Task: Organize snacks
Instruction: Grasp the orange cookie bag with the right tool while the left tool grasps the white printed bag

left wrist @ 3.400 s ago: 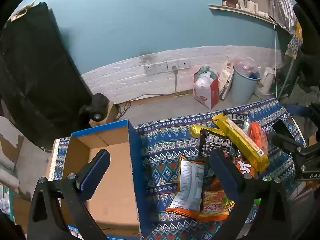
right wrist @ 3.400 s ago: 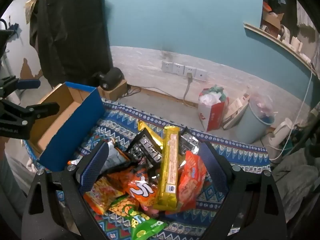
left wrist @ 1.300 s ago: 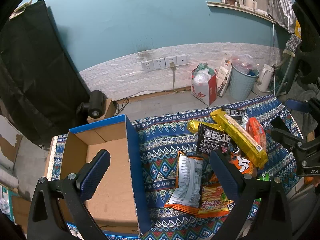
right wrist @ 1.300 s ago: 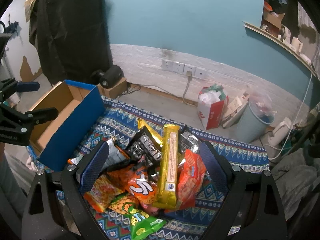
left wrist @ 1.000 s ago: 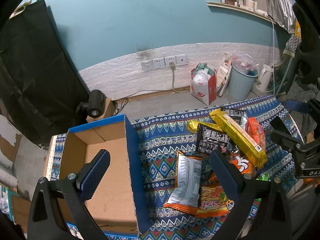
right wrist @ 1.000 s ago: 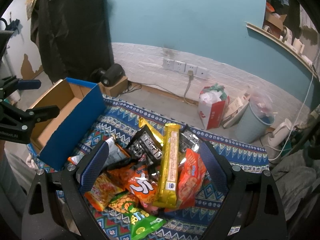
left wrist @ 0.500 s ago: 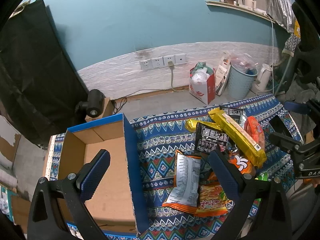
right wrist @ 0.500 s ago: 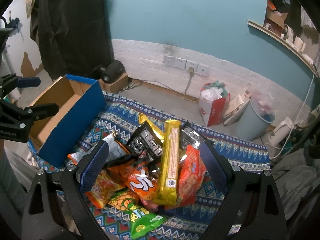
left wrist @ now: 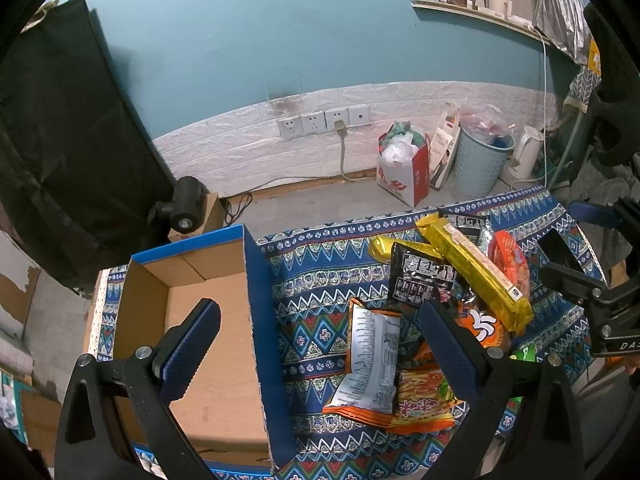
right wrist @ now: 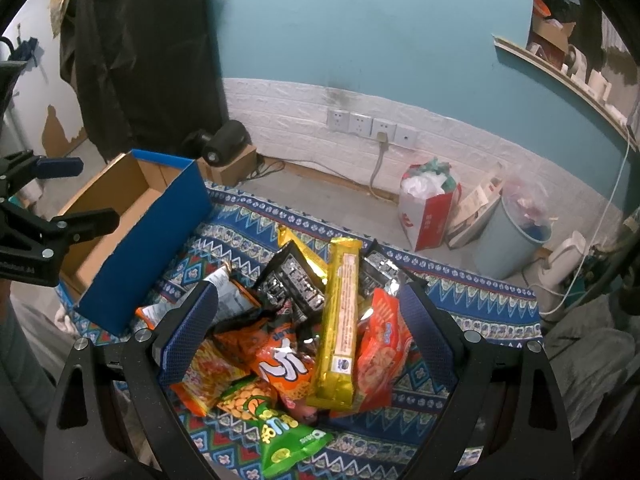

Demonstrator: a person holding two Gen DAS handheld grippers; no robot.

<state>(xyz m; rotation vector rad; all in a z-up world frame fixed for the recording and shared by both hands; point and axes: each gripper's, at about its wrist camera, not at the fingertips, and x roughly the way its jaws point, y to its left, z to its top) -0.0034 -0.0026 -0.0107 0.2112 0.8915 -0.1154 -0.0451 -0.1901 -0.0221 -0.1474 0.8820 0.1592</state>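
A pile of snack packets lies on the patterned blue cloth (left wrist: 320, 280): a long yellow biscuit pack (right wrist: 342, 320), a black packet (right wrist: 294, 284), an orange puff bag (right wrist: 284, 364), a red-orange bag (right wrist: 382, 352), a green bag (right wrist: 288, 436) and a white-backed orange packet (left wrist: 372, 356). An open cardboard box with blue sides (left wrist: 208, 344) stands left of the pile and holds nothing. My left gripper (left wrist: 316, 344) is open above the box's right wall. My right gripper (right wrist: 308, 320) is open above the pile. Both are empty.
Beyond the cloth's far edge is bare floor with a red-and-white bag (left wrist: 404, 172), a blue waste bin (left wrist: 480, 160) and a white kettle (left wrist: 524, 152). A black camera (left wrist: 184, 204) sits on a small box behind the cardboard box. A black cloth (left wrist: 60, 140) hangs left.
Both grippers have drifted only slightly over the scene and stayed open. The snacks and the box have not moved.
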